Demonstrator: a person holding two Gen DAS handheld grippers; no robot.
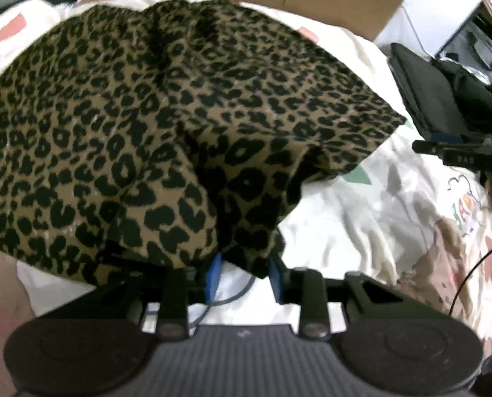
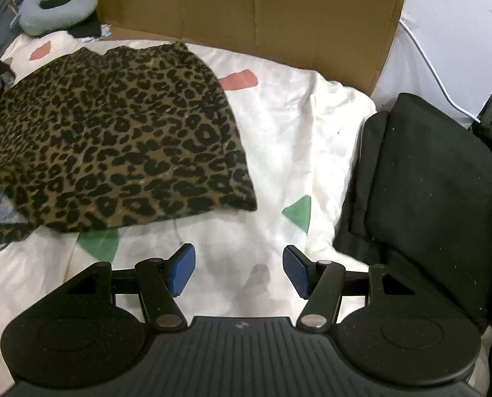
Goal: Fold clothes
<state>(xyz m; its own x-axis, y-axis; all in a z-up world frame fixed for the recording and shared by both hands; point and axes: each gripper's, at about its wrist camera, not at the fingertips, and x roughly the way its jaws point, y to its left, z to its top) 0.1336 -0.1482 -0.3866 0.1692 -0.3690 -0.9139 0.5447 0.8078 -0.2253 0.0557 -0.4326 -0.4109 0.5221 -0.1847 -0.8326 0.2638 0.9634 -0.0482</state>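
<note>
A leopard-print garment [image 1: 166, 125] lies on a white bed sheet [image 1: 362, 218] with coloured shapes. In the left wrist view its near edge drapes over my left gripper [image 1: 246, 274], whose blue pads stand apart with cloth hanging between and over them; whether they pinch it is unclear. In the right wrist view the same garment [image 2: 120, 139] lies spread at the left. My right gripper [image 2: 239, 271] is open and empty above the bare sheet [image 2: 295, 125], to the right of the garment's near corner. The right gripper also shows at the right edge of the left wrist view [image 1: 451, 152].
A cardboard sheet [image 2: 246, 10] stands along the far side of the bed. A black folded fabric item [image 2: 424, 178] lies at the right bed edge. A grey neck pillow [image 2: 54, 6] sits far left. A cable [image 1: 471, 271] runs at the right.
</note>
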